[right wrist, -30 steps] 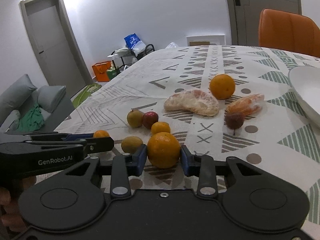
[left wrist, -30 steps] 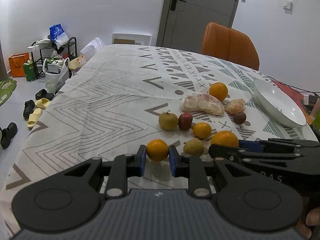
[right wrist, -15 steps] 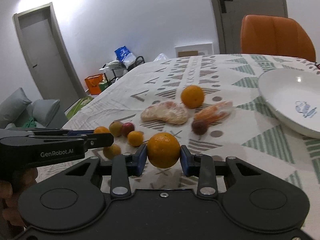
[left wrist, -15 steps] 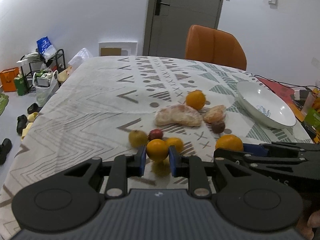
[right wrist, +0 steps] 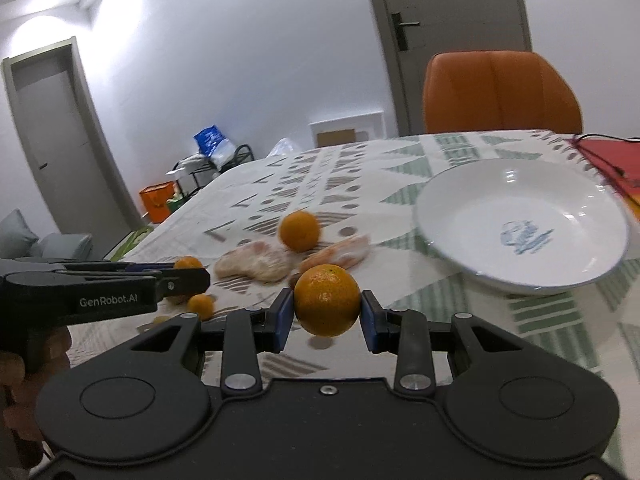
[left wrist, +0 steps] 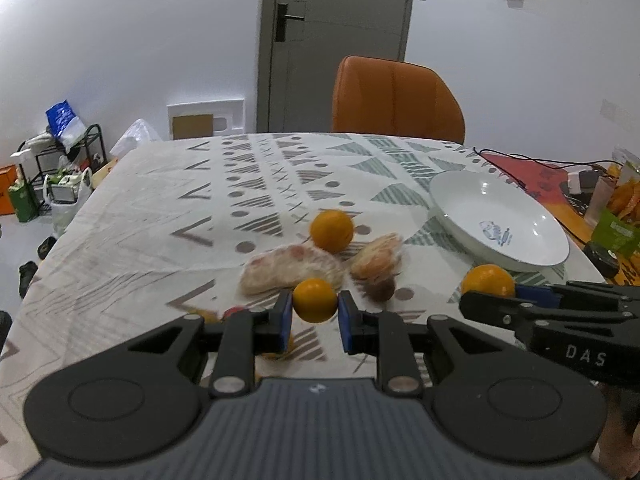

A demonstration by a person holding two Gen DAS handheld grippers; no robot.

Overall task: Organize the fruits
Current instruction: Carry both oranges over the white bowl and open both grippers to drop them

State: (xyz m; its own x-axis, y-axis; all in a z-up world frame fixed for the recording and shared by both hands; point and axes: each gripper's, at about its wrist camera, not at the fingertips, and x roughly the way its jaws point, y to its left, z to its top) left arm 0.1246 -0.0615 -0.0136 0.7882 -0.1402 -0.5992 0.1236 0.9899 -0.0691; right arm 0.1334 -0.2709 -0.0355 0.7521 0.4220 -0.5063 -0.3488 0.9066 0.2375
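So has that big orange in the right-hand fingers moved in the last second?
Yes. The big orange, clamped by the right gripper, has risen off the tablecloth and come nearer the white plate.

A glossy white ceramic plate [right wrist: 480, 240] sits on matt patterned cloth [left wrist: 160, 200]; the held orange [right wrist: 327, 300] looks pebbly-skinned.

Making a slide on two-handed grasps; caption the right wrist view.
Right gripper carries a large orange above the table toward an empty white plate.
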